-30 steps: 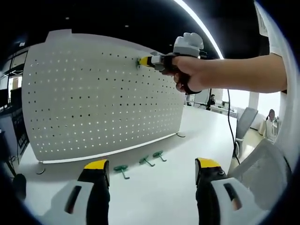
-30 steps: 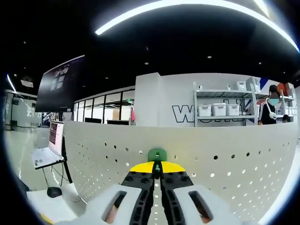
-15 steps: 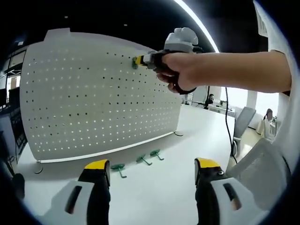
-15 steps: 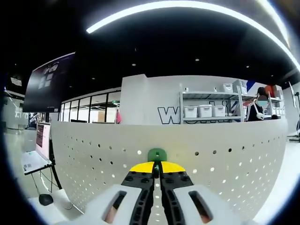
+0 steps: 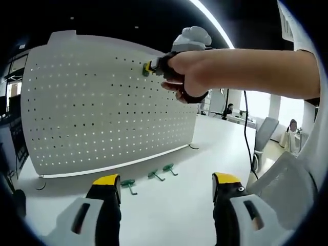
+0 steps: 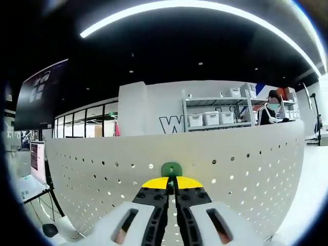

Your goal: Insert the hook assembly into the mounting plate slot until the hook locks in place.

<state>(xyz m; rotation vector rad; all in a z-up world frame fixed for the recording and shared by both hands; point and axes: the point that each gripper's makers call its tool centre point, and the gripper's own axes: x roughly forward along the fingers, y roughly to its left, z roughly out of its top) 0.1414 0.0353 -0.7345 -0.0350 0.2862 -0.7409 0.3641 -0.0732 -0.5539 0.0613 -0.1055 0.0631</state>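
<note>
Right gripper (image 6: 171, 180), jaws closed on a green plastic hook (image 6: 171, 169), presses it near the white perforated metal pegboard's (image 5: 102, 102) top edge; left gripper (image 5: 164, 187) gapes wide, holding nothing

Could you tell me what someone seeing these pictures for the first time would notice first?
The big white pegboard standing on the table catches the eye, with the right tool in a person's hand pressing a green hook against its upper part. Three more green hooks lie on the table at the board's foot, beyond the open left tool.
</note>
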